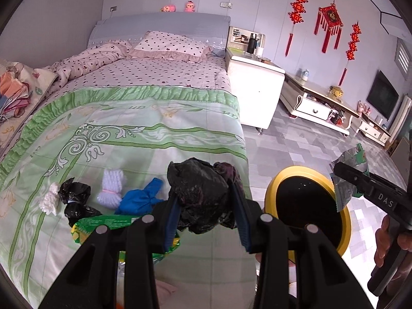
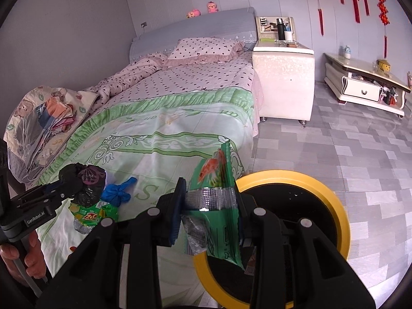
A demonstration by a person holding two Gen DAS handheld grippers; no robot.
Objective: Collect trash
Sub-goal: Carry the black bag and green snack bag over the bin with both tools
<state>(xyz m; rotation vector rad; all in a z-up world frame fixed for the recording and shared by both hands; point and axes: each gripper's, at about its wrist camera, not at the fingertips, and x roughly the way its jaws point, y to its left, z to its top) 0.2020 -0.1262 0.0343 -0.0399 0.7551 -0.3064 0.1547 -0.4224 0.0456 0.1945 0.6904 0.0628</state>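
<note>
The snack packet (image 1: pixel 108 225) on the bed is largely hidden behind the left gripper (image 1: pixel 206 221). The bin (image 2: pixel 332 198) is partly covered by the right gripper (image 2: pixel 209 219) and its green wrapper (image 2: pixel 219 193). Its dark inside perhaps holds something, but that cannot be told.

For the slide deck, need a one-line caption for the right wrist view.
Right gripper clamps a green snack wrapper over the yellow-rimmed bin beside the bed.
</note>
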